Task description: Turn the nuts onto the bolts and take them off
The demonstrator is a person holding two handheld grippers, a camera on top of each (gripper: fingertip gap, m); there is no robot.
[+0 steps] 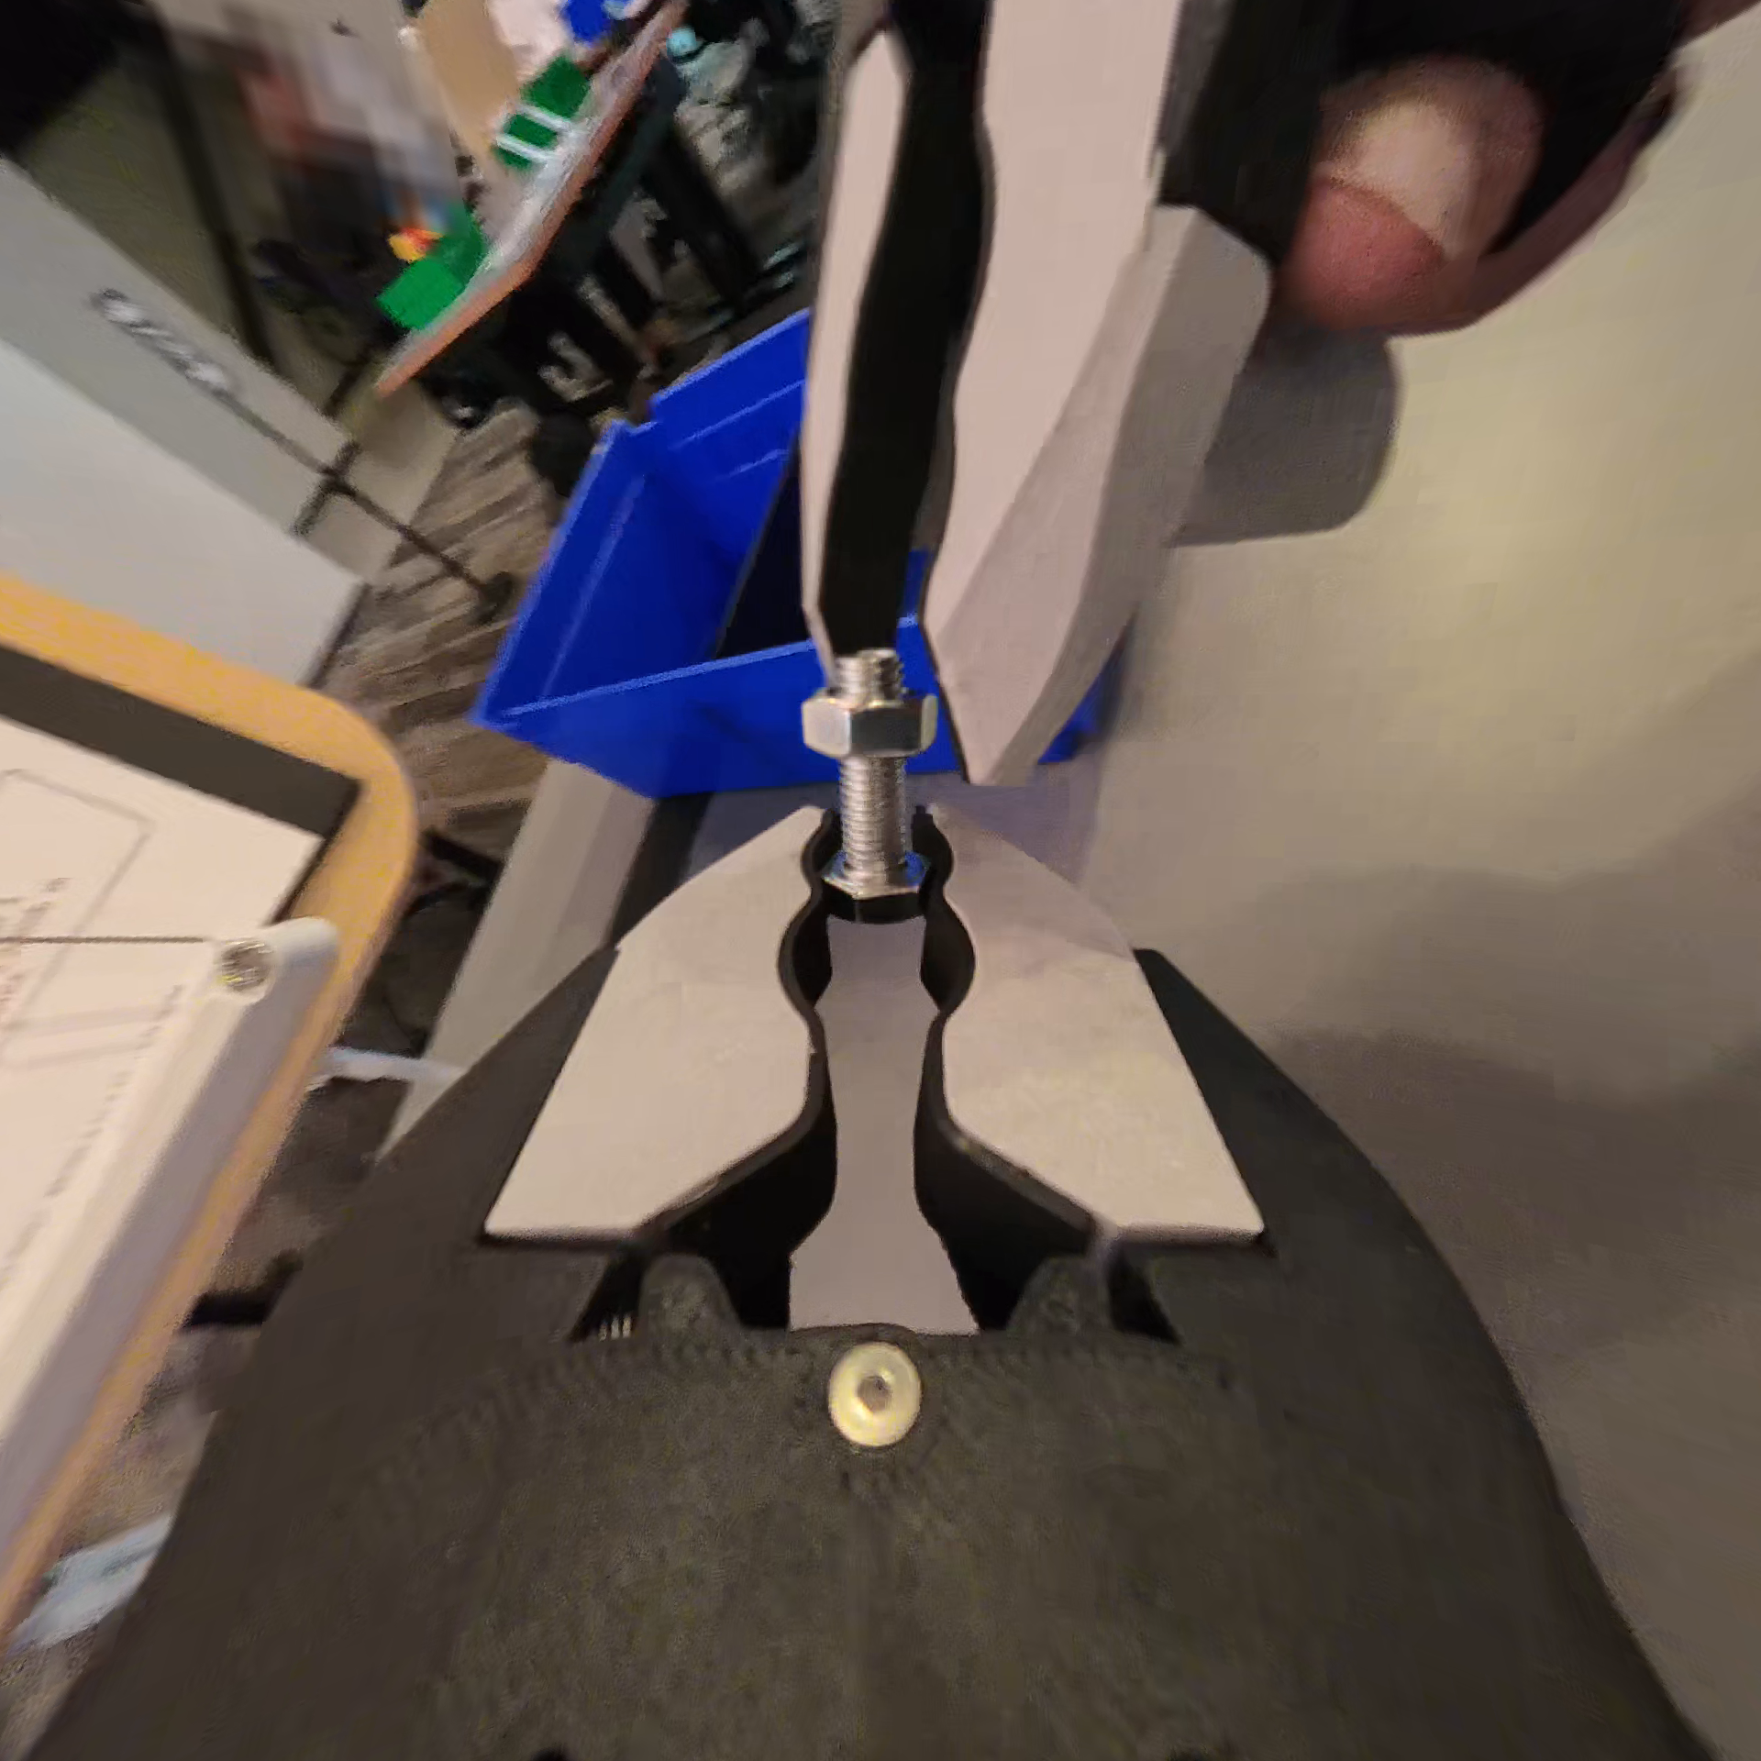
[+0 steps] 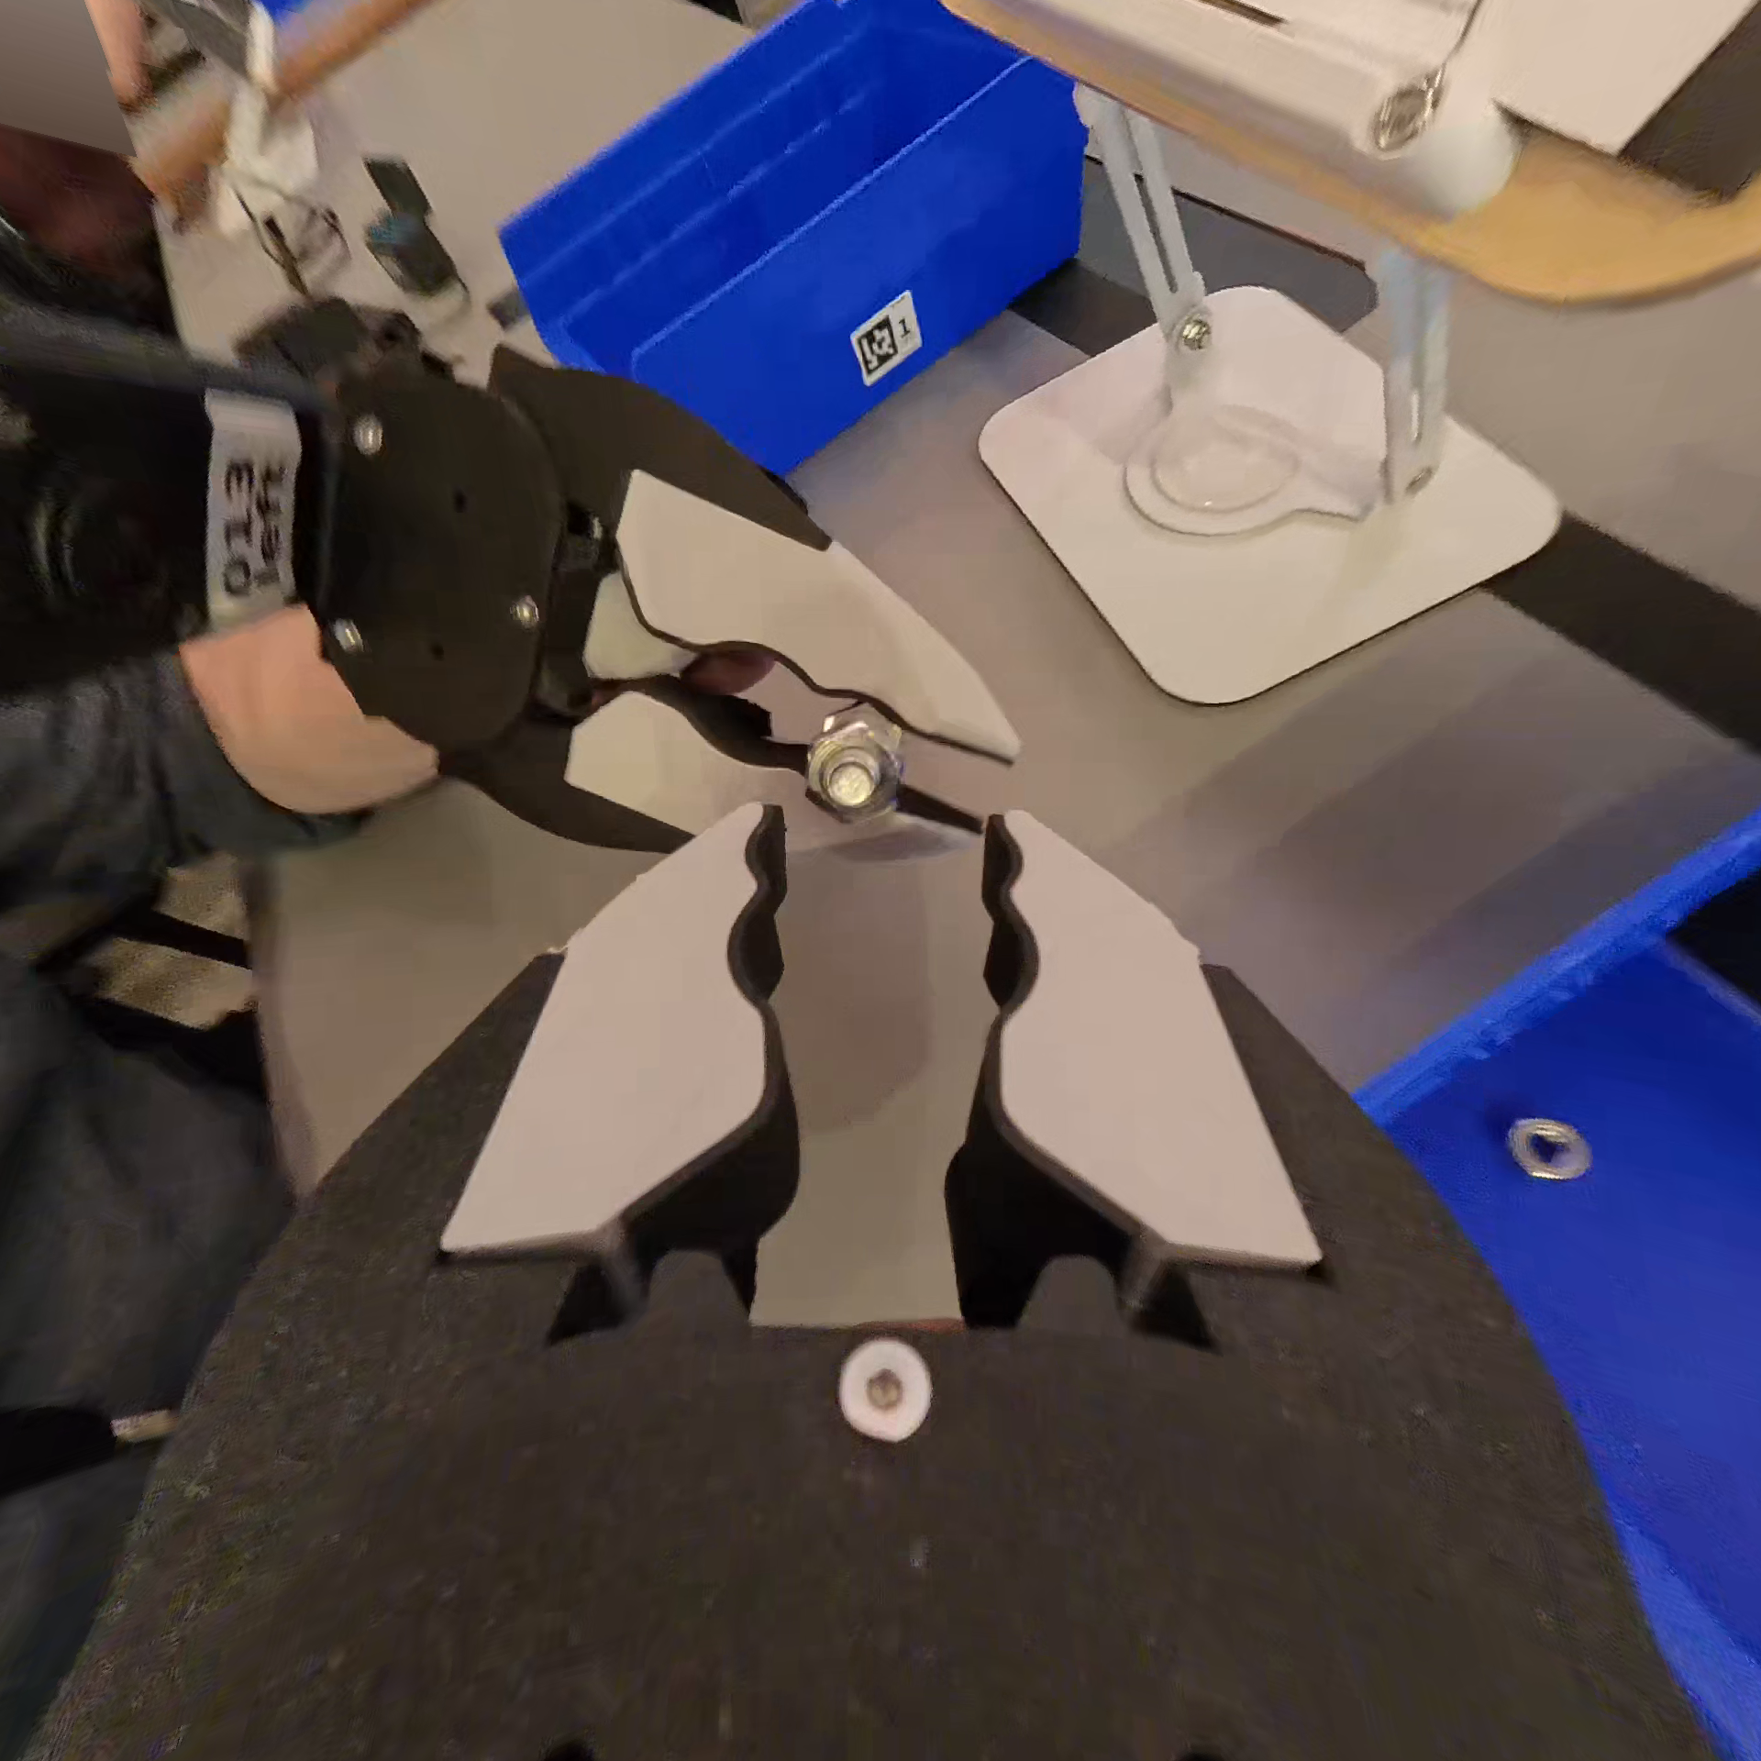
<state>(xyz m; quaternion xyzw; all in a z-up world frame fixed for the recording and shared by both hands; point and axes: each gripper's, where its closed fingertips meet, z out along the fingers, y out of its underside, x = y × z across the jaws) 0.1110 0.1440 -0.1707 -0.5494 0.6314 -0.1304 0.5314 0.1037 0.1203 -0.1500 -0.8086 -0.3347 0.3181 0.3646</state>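
Observation:
My left gripper (image 1: 872, 843) is shut on the head of a silver bolt (image 1: 867, 796), which points away from its camera. A silver hex nut (image 1: 869, 726) sits on the thread near the bolt's free end. My right gripper (image 1: 915, 715) comes in from above, open, with one tip on each side of the nut. I cannot tell whether the tips touch the nut. In the right wrist view the right gripper (image 2: 884, 824) is open. The bolt and nut (image 2: 851, 777) show end-on just beyond its tips, held by the left gripper (image 2: 986, 786).
A blue bin (image 1: 648, 619) stands behind the grippers on the grey table (image 1: 1429, 858); it also shows in the right wrist view (image 2: 791, 219). A second blue bin (image 2: 1620, 1191) at the right holds a loose nut (image 2: 1548, 1148). A white stand base (image 2: 1267, 534) carries a wood-edged board (image 2: 1525, 257). My two grippers' fingertips are within a few centimetres of each other.

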